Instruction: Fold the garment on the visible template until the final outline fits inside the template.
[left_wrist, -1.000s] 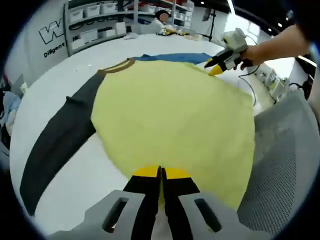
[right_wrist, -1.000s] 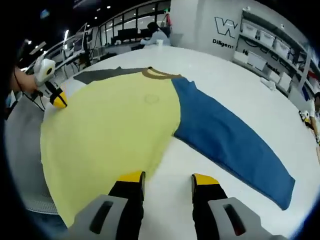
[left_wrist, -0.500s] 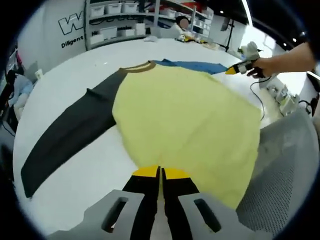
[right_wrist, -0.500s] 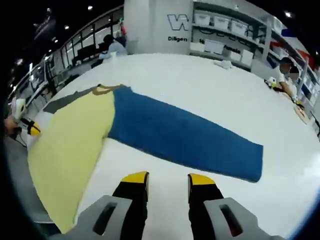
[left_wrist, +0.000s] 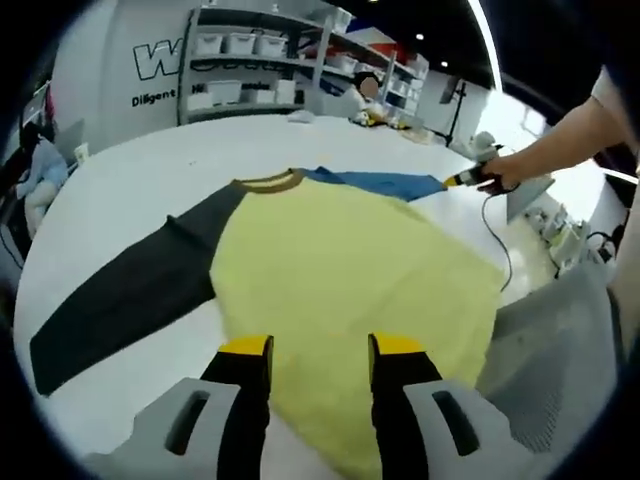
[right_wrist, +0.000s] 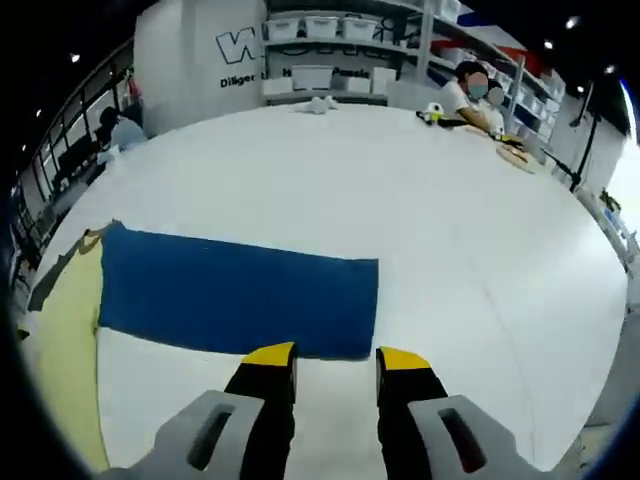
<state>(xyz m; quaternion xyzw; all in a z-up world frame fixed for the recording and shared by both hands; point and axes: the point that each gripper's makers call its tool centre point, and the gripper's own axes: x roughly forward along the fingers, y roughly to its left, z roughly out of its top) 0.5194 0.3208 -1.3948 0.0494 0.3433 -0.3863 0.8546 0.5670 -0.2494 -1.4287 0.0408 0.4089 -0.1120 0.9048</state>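
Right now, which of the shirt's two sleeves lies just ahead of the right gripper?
The blue sleeve: its long edge lies just ahead of the open right gripper. The dark grey sleeve stretches away on the shirt's opposite side, beside the left gripper.

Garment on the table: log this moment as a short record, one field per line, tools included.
garment: long-sleeved shirt, yellow body, spread flat on the white table
sleeves: black sleeve on one side, blue sleeve on the other, both stretched out straight, unfolded
collar: brown
left tool: open, over the yellow hem
right tool: open, at the blue sleeve's cuff end, not gripping
fold progress: none visible
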